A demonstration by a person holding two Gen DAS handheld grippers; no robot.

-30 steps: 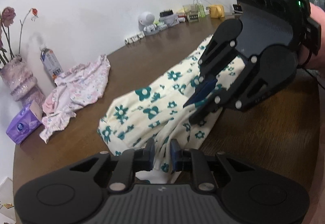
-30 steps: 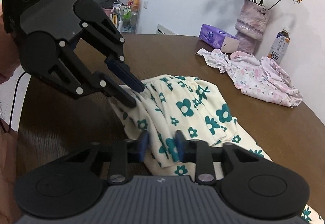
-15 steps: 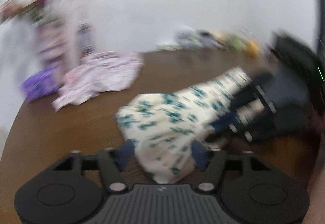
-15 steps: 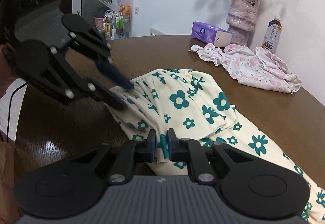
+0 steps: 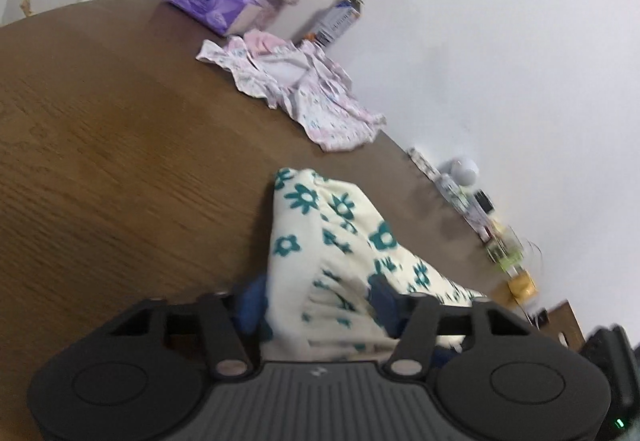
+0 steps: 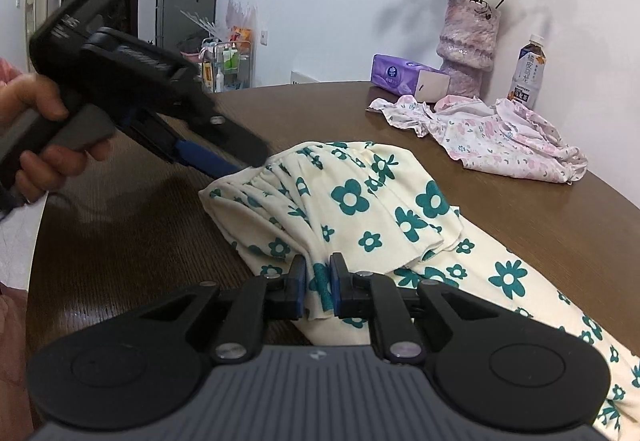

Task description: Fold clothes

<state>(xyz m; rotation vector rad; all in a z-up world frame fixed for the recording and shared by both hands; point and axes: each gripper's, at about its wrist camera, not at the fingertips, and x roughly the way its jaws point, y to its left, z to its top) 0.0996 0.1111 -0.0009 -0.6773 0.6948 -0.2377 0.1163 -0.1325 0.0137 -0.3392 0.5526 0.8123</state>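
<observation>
A cream garment with teal flowers (image 6: 360, 201) lies bunched on the brown wooden table (image 6: 120, 221). My right gripper (image 6: 318, 281) is shut on a fold at its near edge. My left gripper (image 6: 248, 157), held in a person's hand (image 6: 36, 121), comes in from the left, rolled onto its side, with its fingertips at the gathered waistband. In the left wrist view the garment (image 5: 320, 217) bulges between the jaws of the left gripper (image 5: 316, 301). Those jaws are closing, still wide apart with the cloth between them. The blur hides whether the pads press on it.
A pink floral garment (image 6: 500, 137) lies crumpled at the back of the table. Behind it stand a purple tissue pack (image 6: 400, 75), a vase of dried roses (image 6: 468, 37) and a drink bottle (image 6: 528, 69). Small items (image 5: 460, 189) line the wall edge.
My left gripper let go of the waistband, rolled onto its side and now straddles the cloth again. My right gripper closed tighter on its fold and stayed in place.
</observation>
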